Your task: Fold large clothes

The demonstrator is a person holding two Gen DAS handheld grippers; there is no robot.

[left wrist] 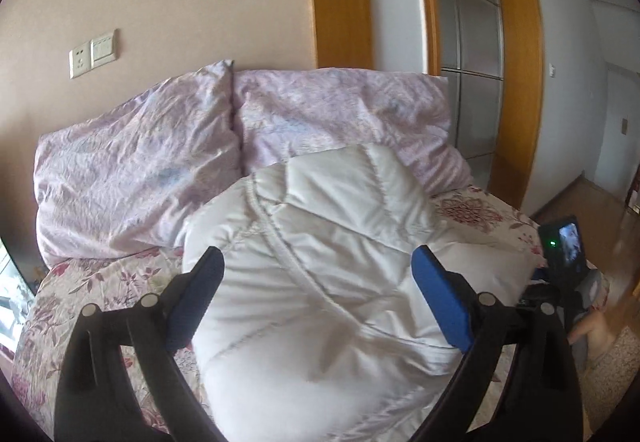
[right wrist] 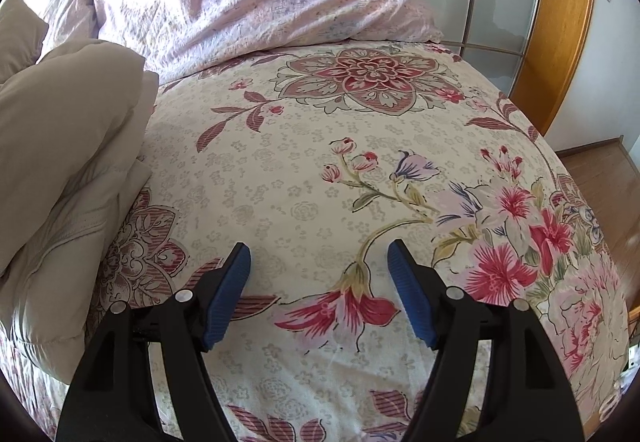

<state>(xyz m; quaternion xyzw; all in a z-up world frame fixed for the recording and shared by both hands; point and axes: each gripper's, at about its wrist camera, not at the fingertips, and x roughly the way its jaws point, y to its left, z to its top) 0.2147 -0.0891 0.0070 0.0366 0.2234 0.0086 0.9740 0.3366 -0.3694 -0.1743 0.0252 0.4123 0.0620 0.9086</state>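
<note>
Each claw: black frame, 2 ribbed blue pads, silver pins.

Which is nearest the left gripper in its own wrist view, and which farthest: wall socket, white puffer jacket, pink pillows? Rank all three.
From the left gripper:
1. White puffer jacket, on the bed right under the open jaws.
2. Pink pillows, behind the jacket at the bed's head.
3. Wall socket, upper left, above the pillows.

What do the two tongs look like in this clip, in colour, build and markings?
Both match: the left tongs and right tongs have black plastic arms that fork toward the tips, round silver pivot pins, and ribbed blue pads on the inner faces. No cables, labels or sleeves show.
</note>
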